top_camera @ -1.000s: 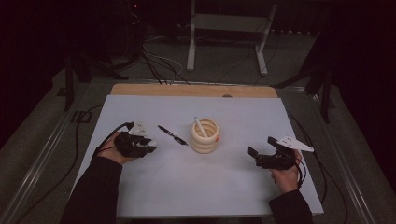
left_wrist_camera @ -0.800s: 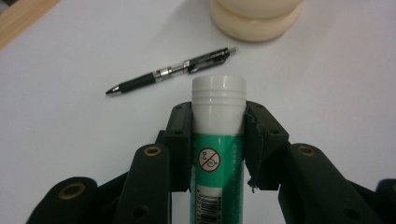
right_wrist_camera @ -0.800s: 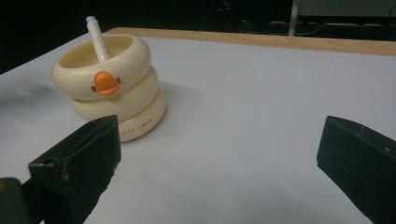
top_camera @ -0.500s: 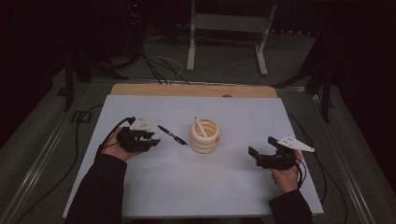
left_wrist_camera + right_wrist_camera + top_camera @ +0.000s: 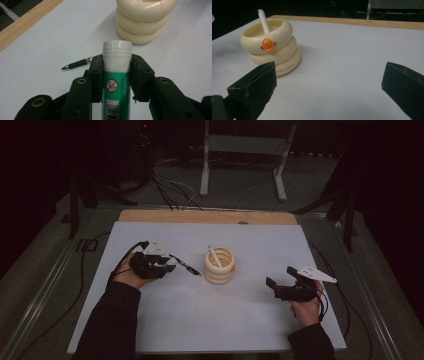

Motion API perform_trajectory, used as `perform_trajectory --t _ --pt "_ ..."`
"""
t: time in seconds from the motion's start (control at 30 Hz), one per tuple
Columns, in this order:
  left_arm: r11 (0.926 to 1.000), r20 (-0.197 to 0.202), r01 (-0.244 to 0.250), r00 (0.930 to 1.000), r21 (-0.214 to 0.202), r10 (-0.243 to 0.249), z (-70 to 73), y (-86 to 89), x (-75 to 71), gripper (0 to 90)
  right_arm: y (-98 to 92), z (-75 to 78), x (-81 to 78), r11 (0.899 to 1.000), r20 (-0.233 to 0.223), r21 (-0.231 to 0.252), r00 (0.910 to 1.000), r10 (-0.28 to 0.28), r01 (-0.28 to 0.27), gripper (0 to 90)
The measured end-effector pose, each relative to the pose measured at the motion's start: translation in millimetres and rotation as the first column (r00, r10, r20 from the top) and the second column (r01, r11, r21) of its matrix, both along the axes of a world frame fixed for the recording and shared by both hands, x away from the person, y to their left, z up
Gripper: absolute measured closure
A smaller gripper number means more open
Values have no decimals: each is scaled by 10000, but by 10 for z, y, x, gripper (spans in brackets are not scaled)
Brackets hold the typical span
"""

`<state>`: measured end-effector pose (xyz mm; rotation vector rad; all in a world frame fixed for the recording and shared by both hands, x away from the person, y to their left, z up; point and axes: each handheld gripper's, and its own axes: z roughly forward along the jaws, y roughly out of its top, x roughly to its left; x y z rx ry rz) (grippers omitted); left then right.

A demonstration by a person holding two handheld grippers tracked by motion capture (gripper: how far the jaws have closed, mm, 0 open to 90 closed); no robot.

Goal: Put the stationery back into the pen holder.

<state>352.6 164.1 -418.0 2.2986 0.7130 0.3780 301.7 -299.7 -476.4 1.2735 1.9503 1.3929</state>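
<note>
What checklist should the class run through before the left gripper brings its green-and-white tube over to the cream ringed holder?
1. Grip on the green-labelled white plastic tube: the left gripper has both jaws pressed on its sides. Ok.
2. Tube's end: its ridged white end points toward the holder; whether it is a cap, cannot tell.
3. Cream ringed holder with an orange duck bill: upright on the white table. Ok.
4. Room inside: a white pen already leans in the opening; remaining space, cannot tell.
5. Path: a black pen lies on the table between gripper and holder. Not ok unless lifted over.
6. Right gripper: open, empty, apart from the holder. Ok.
</note>
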Motion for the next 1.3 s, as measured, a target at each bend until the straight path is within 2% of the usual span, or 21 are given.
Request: perform_trajectory --t 0.87,1.3 --pt "9991 190 25 9998 -417 -17 96 -227 142 662 3 -5 5 10000 0 23 10000 16 -16 1" --pt "9986 258 219 9995 -487 -206 156 -339 197 662 1 -6 7 10000 8 29 10000 15 -15 0"
